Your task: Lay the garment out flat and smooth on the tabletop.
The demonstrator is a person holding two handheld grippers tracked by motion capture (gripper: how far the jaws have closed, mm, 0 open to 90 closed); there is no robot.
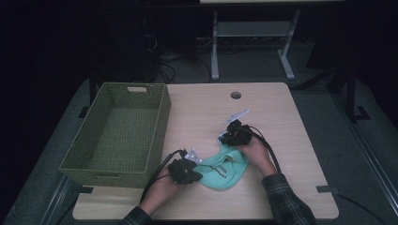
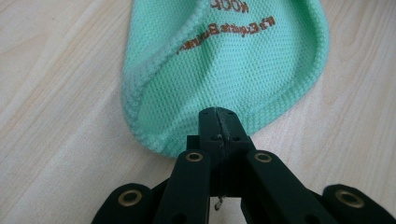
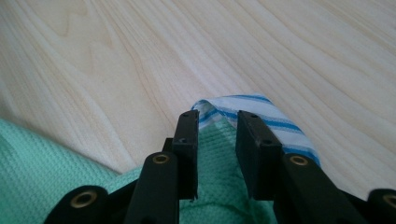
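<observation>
1. High view: a mint-green cloth [image 1: 224, 169] lies on the surface [image 1: 281, 140] in the lower middle of the frame, right of an empty green woven basket [image 1: 117, 136]. The left tongs [image 1: 187, 172] sit at its left edge, the right tongs [image 1: 233, 136] at its upper right end. If the two hands pull apart unevenly, the cloth could twist or slide instead of lifting cleanly.

2. Left gripper view: the left tongs [image 2: 219, 123] are pressed together on the hemmed edge of the cloth [image 2: 224, 60], low in the frame. The pinch takes only the rim, so a hard tug would likely drag the hem out.

3. Right gripper view: the right tongs [image 3: 217, 126] stand spread, with green cloth [image 3: 42, 163] between them unpressed and a blue-striped white corner [image 3: 275, 123] just beyond their tips. Closing here may catch just one layer, or miss the striped corner altogether, leaving this end loose.
</observation>
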